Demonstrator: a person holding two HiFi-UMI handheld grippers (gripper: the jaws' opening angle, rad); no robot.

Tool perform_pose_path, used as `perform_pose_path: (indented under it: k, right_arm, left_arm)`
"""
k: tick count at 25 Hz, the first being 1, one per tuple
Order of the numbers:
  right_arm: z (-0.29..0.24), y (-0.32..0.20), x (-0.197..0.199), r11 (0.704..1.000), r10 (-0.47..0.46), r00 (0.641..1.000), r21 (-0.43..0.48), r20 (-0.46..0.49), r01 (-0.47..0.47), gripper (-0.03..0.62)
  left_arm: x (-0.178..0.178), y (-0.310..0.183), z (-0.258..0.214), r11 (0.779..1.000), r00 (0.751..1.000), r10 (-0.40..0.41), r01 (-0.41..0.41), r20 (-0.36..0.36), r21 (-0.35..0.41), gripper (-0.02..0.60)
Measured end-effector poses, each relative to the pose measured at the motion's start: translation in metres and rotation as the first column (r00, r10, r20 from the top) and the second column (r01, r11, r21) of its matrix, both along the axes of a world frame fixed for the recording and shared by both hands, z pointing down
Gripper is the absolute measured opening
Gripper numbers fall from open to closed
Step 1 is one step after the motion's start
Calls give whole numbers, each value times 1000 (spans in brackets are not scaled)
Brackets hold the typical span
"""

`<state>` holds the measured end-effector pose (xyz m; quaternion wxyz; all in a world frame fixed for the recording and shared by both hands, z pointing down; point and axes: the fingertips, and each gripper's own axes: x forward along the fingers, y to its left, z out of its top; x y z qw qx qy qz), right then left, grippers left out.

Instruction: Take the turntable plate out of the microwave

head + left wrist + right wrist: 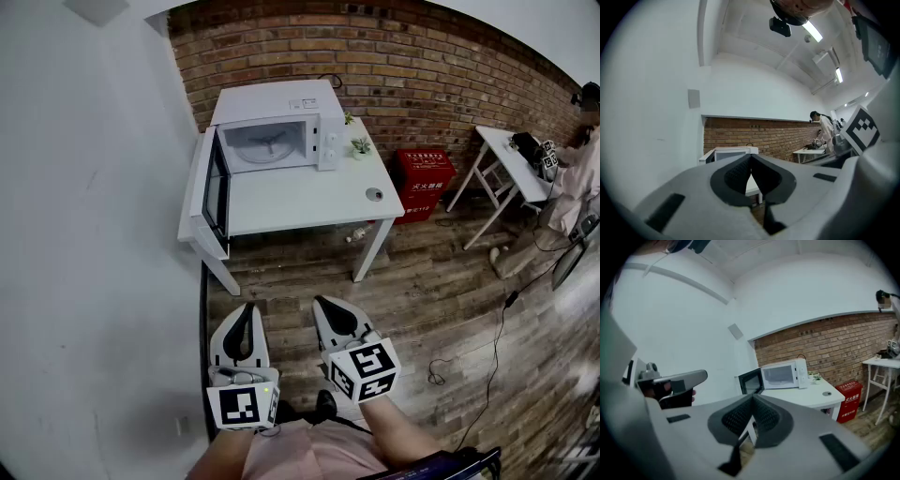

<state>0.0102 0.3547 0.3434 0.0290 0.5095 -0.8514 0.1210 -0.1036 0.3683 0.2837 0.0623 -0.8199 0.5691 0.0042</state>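
Left gripper [247,309] and right gripper [321,302] side by side, both jaw pairs pressed together on nothing, pointing ahead at the microwave [281,117], well apart from it. Turntable plate [268,142] flat inside the open cavity, far ahead, closer to the left gripper's line; round, no long axis to match. Open door [215,187] swung out left of that line, so probably cleaner reach from the right.

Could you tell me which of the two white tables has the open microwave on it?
The larger table at the left, beside the red box; the microwave on it stands open. The smaller table at the right carries none.
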Motion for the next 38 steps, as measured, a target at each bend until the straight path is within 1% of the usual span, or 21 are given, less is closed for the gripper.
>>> perform_pose_path:
  k: [7, 10, 11, 12, 13, 14, 16, 19, 25, 29, 32, 35, 38]
  right_arm:
    - [6, -7, 9, 1000, 0, 1000, -8, 5, 0, 3]
    - [4, -12, 16, 1000, 2, 999, 11, 48, -2, 6]
    - [4, -14, 18, 1000, -10, 998, 11, 64, 9, 102]
    - [4, -16, 20, 1000, -24, 997, 7, 76, 24, 215]
    - [5, -19, 22, 999, -33, 996, 4, 78, 33, 215]
    - [6, -21, 24, 999, -39, 997, 4, 72, 38, 212]
    - [7, -26, 28, 999, -49, 997, 8, 58, 48, 206]
    - [12, -35, 34, 998, -65, 996, 0, 61, 65, 204]
    - [26, -65, 36, 996, -80, 994, -29, 70, 82, 189]
    - [36, -94, 33, 995, -83, 994, -47, 65, 86, 178]
    - [38, -129, 31, 996, -71, 996, -53, 58, 74, 173]
    - [39, -169, 24, 996, -56, 997, -59, 51, 59, 169]
    - [39, -210, 14, 997, -41, 998, -68, 45, 44, 161]
  left_arm:
    - [8, -7, 7, 1000, 1000, -3, 3, 8, -20, 8]
    - [13, -10, 7, 1000, 1000, -13, 13, 0, -13, 8]
    - [15, -11, 6, 1000, 1000, -15, 15, -7, -8, 27]
    - [18, -12, 6, 1000, 1000, -14, 14, -12, -5, 104]
    - [21, -13, 6, 1000, 1000, -14, 14, -18, -5, 149]
    - [24, -15, 7, 1000, 1000, -19, 19, -21, -5, 158]
    - [29, -18, 8, 999, 999, -37, 37, -21, -8, 158]
    - [33, -22, 13, 998, 998, -62, 61, -16, -14, 157]
    - [36, -48, 25, 996, 997, -79, 79, -4, -38, 155]
    - [35, -82, 32, 996, 997, -71, 71, -3, -46, 153]
    - [29, -117, 37, 997, 998, -63, 63, -6, -50, 153]
    - [22, -160, 36, 997, 999, -49, 47, -24, -53, 152]
    - [21, -199, 36, 996, 998, -18, 13, -59, -89, 152]
